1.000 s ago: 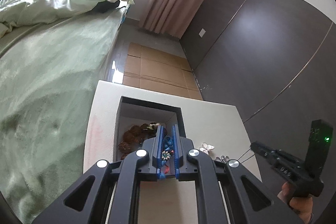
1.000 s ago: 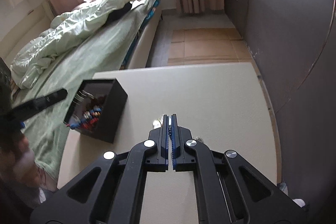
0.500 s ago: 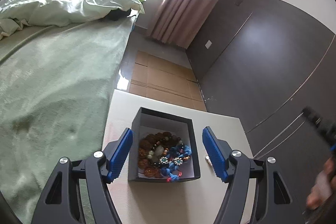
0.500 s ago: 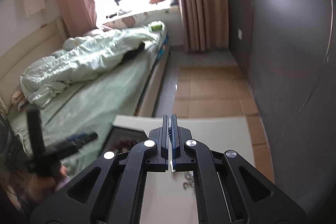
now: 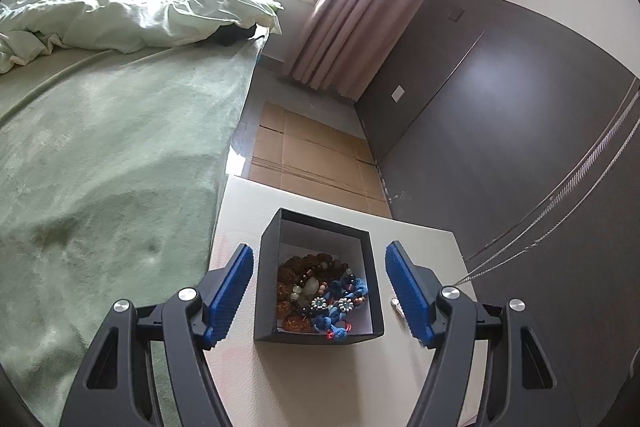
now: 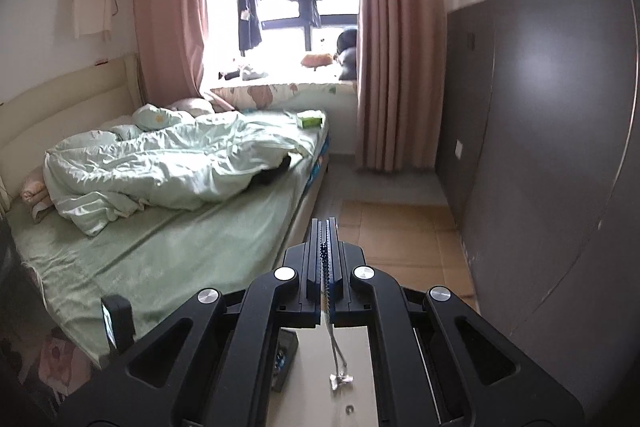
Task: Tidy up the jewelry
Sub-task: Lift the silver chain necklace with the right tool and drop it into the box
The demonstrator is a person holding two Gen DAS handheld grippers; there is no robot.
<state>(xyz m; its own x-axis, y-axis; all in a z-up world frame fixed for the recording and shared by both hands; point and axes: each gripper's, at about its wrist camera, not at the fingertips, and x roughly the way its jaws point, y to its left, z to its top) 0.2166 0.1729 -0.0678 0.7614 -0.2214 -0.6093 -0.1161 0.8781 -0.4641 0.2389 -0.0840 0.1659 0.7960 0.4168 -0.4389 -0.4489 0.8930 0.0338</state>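
Silver and hair-fine, the thin metal chain necklace (image 6: 329, 311) hangs from the right gripper (image 6: 325, 251), whose blue pads are pressed together on it, with a small silvery pendant (image 6: 340, 379) dangling above the white tabletop (image 6: 352, 351). In the left view the same chain shows as two taut strands slanting up toward the right. It looks very light, limp and prone to swinging and tangling, so pinching it near the top and lowering it slowly seems wisest; a grip on the pendant would leave the chain trailing. Its likely destination is the open black square cardboard box (image 5: 318, 337) on the table, already holding brown wooden bead bracelets (image 5: 294, 269) and a blue knotted cord bracelet with flower beads (image 5: 340, 301). The left gripper (image 5: 320, 301) has its jaws spread wide on either side of the box, touching nothing. A small pale trinket (image 5: 396, 303) lies just beside the box. Beyond the table stretch the green-covered bed (image 5: 100, 155) and the dark wardrobe panels (image 5: 500, 147).
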